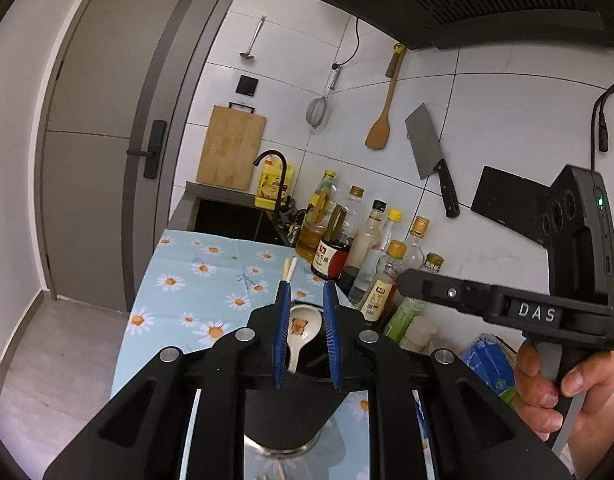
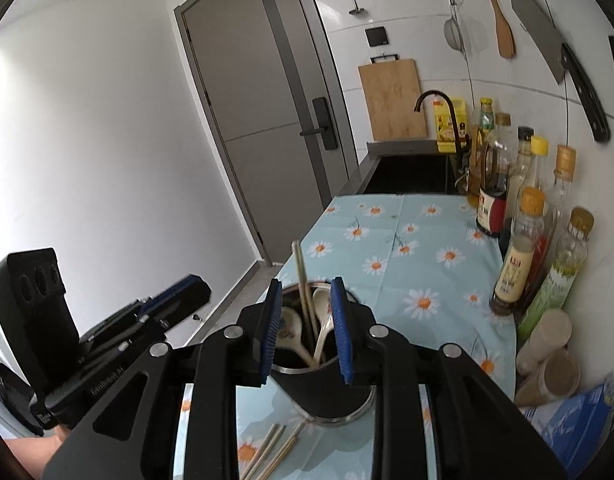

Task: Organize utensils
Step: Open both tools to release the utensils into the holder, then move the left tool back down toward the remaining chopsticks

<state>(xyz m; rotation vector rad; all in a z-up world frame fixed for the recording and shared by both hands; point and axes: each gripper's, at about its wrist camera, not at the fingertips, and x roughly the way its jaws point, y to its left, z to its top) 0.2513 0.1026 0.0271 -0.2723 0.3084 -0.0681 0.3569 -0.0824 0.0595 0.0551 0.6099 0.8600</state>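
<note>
A black utensil holder [image 2: 327, 392] stands on the daisy-print cloth [image 2: 407, 240]. It holds white ceramic spoons [image 2: 323, 312] and wooden chopsticks [image 2: 303, 280]. More chopsticks [image 2: 267, 448] lie loose on the cloth in front of it. My right gripper [image 2: 305, 330] is open and empty just above the holder's rim. My left gripper [image 1: 305, 334] is open and empty over the holder [image 1: 291, 412], with a white spoon [image 1: 299, 330] between its blue pads. The right gripper's body [image 1: 507, 308] shows in the left wrist view; the left gripper's [image 2: 107, 328] in the right wrist view.
Several sauce and oil bottles [image 2: 519, 256] line the wall on the right. A blue packet [image 2: 579, 416] and jars [image 2: 547, 360] sit at the near right. A black sink [image 2: 411, 172] with faucet lies beyond the cloth. A cleaver [image 1: 431, 152], wooden spatula [image 1: 383, 112] and strainer hang on the tiles.
</note>
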